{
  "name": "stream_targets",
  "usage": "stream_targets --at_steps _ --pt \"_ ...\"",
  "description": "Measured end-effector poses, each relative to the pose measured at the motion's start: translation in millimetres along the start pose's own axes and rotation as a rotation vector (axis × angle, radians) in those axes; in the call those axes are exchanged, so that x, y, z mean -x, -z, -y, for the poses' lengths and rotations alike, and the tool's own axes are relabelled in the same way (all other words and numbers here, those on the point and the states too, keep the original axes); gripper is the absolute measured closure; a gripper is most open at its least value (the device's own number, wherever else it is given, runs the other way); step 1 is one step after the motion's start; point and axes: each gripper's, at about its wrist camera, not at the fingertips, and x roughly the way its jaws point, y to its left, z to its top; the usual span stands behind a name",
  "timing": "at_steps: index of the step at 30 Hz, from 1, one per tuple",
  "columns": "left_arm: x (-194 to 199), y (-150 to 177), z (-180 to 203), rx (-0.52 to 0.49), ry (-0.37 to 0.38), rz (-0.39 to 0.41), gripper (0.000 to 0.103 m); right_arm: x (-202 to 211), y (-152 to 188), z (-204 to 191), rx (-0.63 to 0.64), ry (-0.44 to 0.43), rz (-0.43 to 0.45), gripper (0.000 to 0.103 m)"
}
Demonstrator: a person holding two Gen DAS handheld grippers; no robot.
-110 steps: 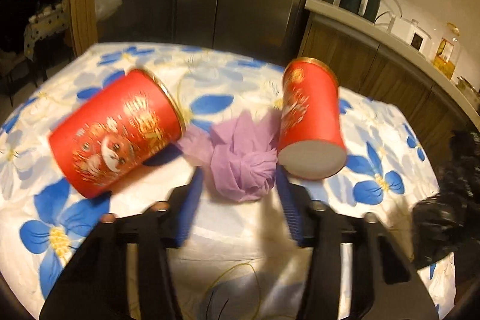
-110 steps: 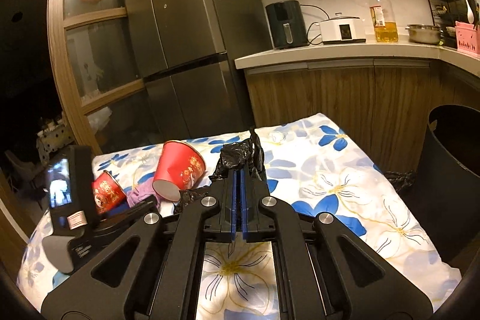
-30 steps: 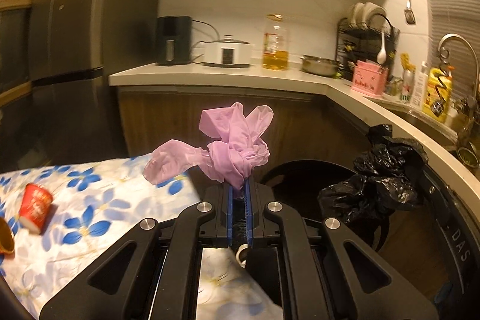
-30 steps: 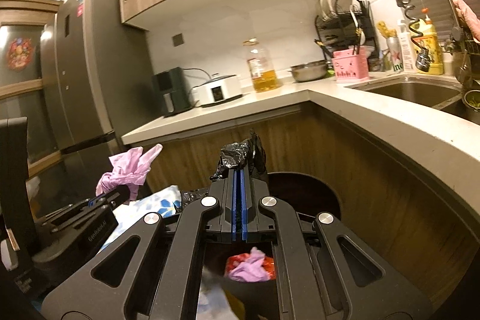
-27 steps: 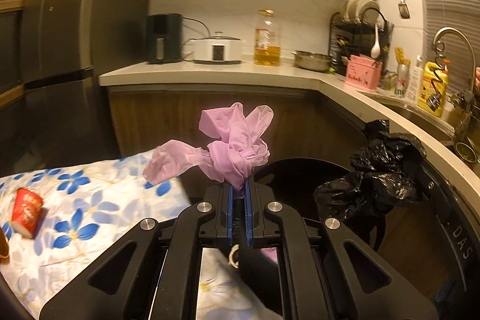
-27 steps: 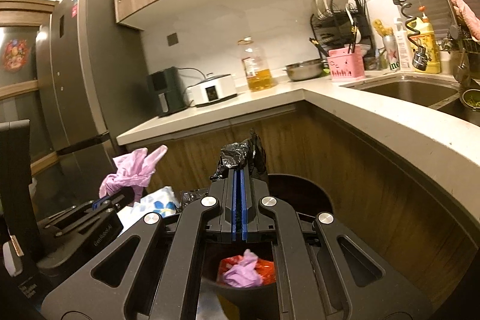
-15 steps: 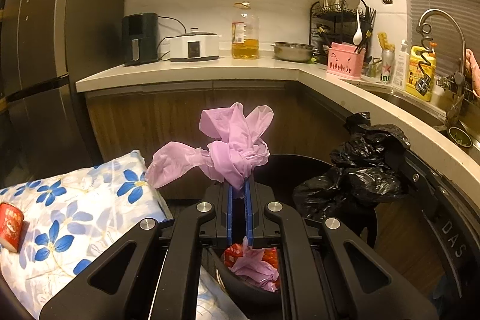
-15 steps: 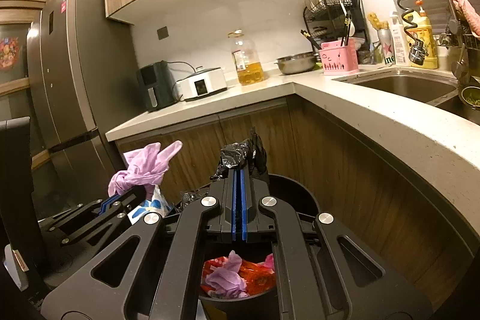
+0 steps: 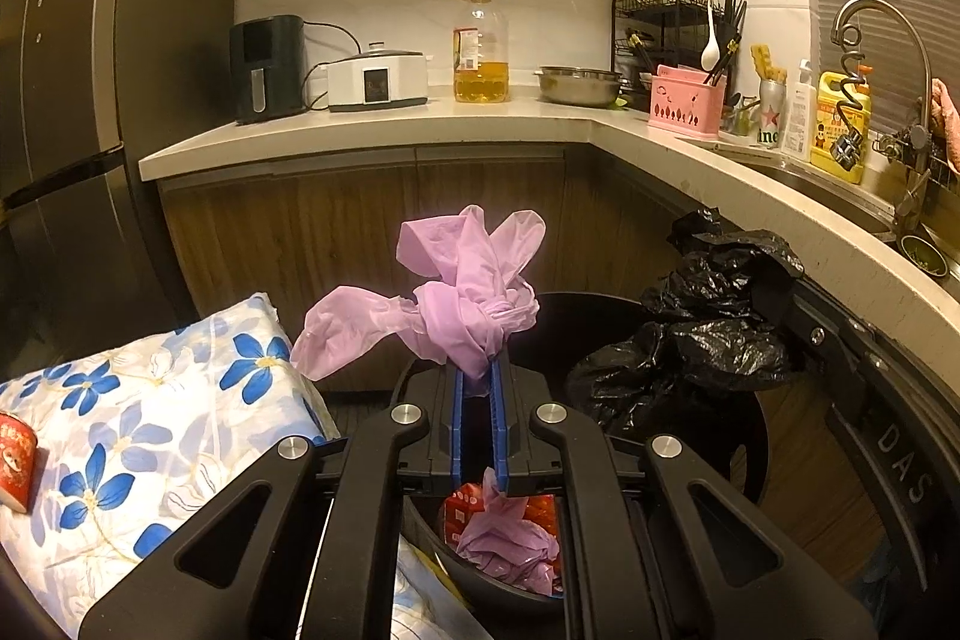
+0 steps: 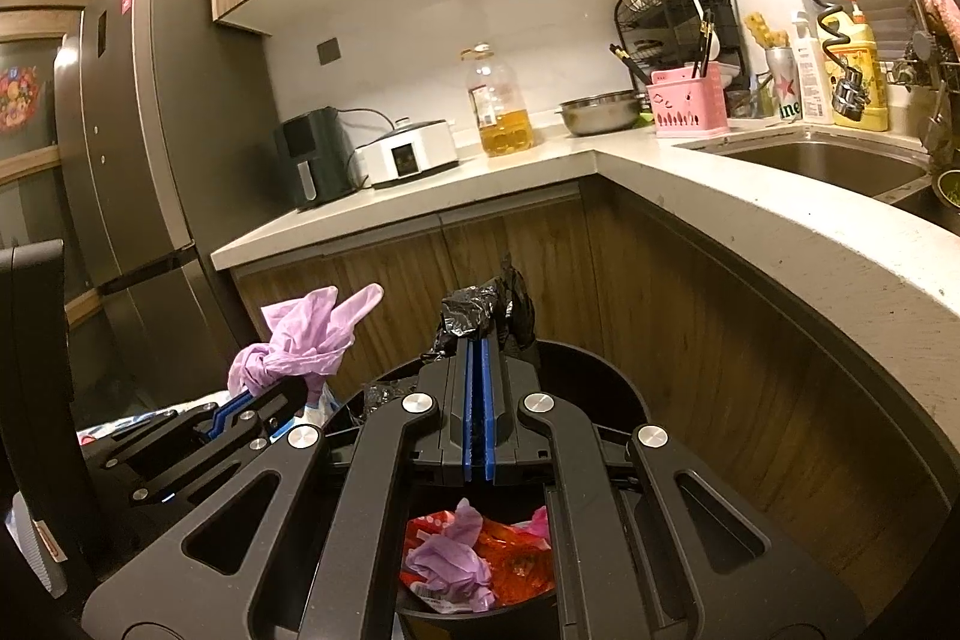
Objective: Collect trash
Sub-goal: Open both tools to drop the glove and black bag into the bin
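Note:
My left gripper (image 9: 478, 370) is shut on a knotted purple glove (image 9: 462, 310) and holds it over the black trash bin (image 9: 750, 436). The same glove (image 10: 300, 340) shows at the left of the right wrist view. My right gripper (image 10: 479, 346) is shut on a crumpled black plastic bag (image 10: 492, 307), also above the bin (image 10: 606, 376); that bag (image 9: 696, 334) hangs at the right of the left wrist view. Inside the bin lie red wrappers (image 10: 516, 550) and another purple glove (image 10: 450, 562).
The floral-cloth table (image 9: 150, 430) is at the left with a red cup (image 9: 15, 460) lying on it. A wood-fronted counter (image 9: 372, 136) wraps behind and to the right of the bin, with appliances, an oil bottle (image 9: 480, 46) and a sink (image 10: 822, 160). A grey fridge (image 10: 120, 148) stands at the left.
Both grippers have swung from the table to the bin and moved closer over it. The bin's contents now show below both. Each still holds its item.

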Motion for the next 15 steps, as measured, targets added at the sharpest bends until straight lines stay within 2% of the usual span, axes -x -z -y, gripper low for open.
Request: stream_targets --at_steps 7,11,14,15 --pt "-4.4 2.8 0.3 -0.006 0.009 -0.013 0.095 -6.8 0.8 2.6 -0.009 0.004 -0.021 0.098" --pt "-4.9 3.8 1.4 -0.012 0.021 -0.016 0.094 -9.1 1.7 4.1 -0.013 0.005 -0.028 0.090" --pt "-5.5 4.8 2.8 -0.024 0.019 -0.017 0.086 -9.8 2.0 4.1 -0.014 0.005 -0.030 0.081" --pt "-5.4 5.4 2.5 -0.023 0.020 -0.017 0.079 -9.8 2.2 4.5 -0.016 0.007 -0.030 0.078"
